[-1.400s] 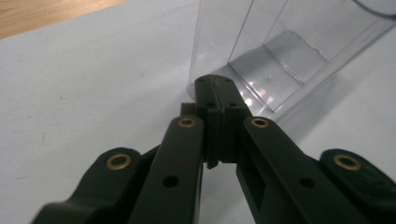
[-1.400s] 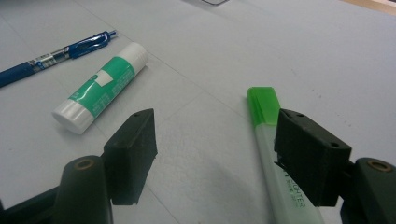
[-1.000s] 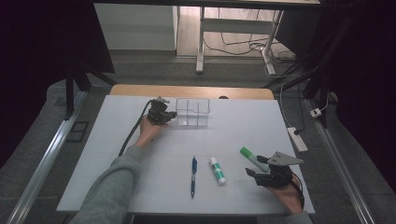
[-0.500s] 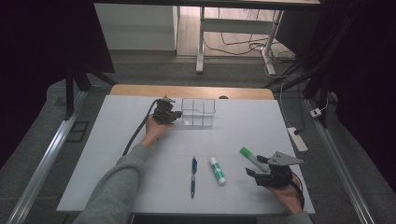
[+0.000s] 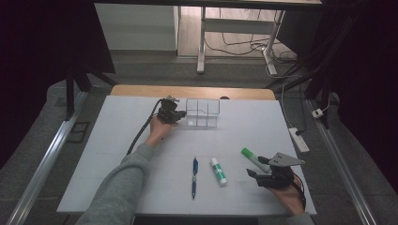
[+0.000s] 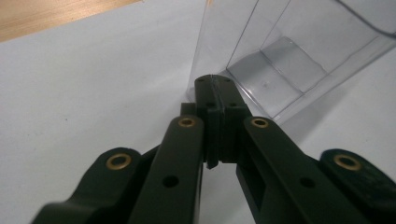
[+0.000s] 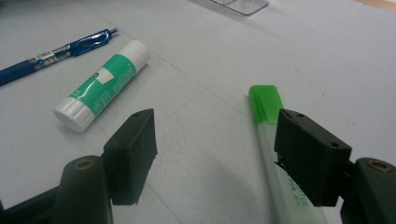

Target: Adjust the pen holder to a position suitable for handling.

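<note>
White table (image 5: 117, 154) surface under a dark room edge carries everything here. At upper centre of the high view stands the clear plastic organizer (image 5: 202, 112), a see-through box with compartments, and the left tongs (image 5: 172, 114) meet it at its left end. In the left gripper view those tongs (image 6: 212, 84) are pressed fully together right at the organizer's (image 6: 289, 56) near corner wall; whether a thin edge of plastic is pinched between the pads cannot be told.

Toward the lower right of the high view, the right tongs (image 5: 263, 172) stand wide apart, empty, low over the table. In the right gripper view the green highlighter (image 7: 275, 154) lies just inside the right-hand jaw, with the glue stick (image 7: 100, 86) and blue pen (image 7: 56, 53) off to the upper left.

Risks, as I judge them: the light organizer could skid or tip if pushed or tugged at one corner, and the tongs, closing off-centre, might roll the highlighter away.
</note>
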`<state>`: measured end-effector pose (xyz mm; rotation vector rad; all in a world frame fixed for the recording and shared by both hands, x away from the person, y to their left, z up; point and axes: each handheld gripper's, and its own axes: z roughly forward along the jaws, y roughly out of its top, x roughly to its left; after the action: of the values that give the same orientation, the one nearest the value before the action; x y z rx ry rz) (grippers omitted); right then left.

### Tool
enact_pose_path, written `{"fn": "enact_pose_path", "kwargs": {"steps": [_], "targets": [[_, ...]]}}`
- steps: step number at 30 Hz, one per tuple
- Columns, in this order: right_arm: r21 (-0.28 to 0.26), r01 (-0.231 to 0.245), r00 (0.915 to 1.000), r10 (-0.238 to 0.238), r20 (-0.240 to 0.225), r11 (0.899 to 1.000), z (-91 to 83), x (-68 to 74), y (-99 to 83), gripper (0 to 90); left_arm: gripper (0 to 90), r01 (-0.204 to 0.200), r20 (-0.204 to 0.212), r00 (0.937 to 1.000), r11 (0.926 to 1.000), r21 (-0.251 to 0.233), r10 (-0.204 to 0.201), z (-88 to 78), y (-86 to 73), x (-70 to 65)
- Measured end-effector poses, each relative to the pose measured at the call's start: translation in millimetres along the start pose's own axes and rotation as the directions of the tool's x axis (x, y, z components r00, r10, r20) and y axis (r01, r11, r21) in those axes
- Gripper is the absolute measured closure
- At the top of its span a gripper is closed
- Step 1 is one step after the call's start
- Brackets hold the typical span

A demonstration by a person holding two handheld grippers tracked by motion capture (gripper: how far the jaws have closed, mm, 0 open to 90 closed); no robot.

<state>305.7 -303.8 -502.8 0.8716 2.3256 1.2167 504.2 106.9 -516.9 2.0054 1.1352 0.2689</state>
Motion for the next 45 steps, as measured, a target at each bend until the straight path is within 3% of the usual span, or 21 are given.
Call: {"fn": "enact_pose_path", "kwargs": {"steps": [5, 7, 15, 25, 32, 40, 42, 45], "targets": [[0.002, 0.000, 1.0000, 0.000, 0.003, 1.000, -0.6, -0.6, -0.3, 29.6, 88.3, -0.013, 0.005, 0.9999, 0.9999, -0.004, 0.013, -0.5, 0.4, -0.4], [0.002, -0.001, 1.0000, 0.001, 0.007, 1.000, -1.7, -0.8, -0.2, 29.6, 88.4, -0.024, -0.010, 0.9997, 0.9997, 0.000, 0.024, -3.4, 0.5, -0.9], [0.005, 0.000, 1.0000, 0.000, 0.008, 1.000, -1.6, -0.4, -0.8, 29.7, 88.4, -0.050, -0.034, 0.9982, 0.9987, -0.006, 0.050, -27.0, -7.2, 1.2], [0.007, 0.002, 1.0000, -0.002, 0.006, 1.000, -0.7, 0.0, -0.9, 29.7, 88.2, -0.061, 0.011, 0.9980, 0.9974, -0.039, 0.062, -64.0, -31.7, -6.1], [-0.002, 0.007, 0.9999, -0.007, 0.010, 1.000, -1.6, 1.4, 0.2, 29.7, 70.8, -0.077, 0.066, 0.9946, 0.9955, -0.055, 0.080, -94.6, -56.5, -11.1], [-0.010, 0.010, 0.9999, -0.010, 0.007, 1.000, -0.8, 2.3, 0.9, 29.6, 50.7, -0.052, 0.063, 0.9963, 0.9944, -0.092, 0.058, -128.2, -79.6, -17.9], [-0.010, 0.010, 0.9999, -0.010, 0.009, 1.000, -0.8, 2.5, 1.0, 29.5, 47.9, -0.050, 0.075, 0.9956, 0.9950, -0.086, 0.056, -134.3, -85.6, -18.3], [-0.007, 0.013, 0.9998, -0.013, 0.013, 1.000, -0.2, 3.3, 1.3, 29.5, 43.4, -0.059, 0.057, 0.9964, 0.9961, -0.065, 0.063, -142.0, -92.3, -20.1]]}}
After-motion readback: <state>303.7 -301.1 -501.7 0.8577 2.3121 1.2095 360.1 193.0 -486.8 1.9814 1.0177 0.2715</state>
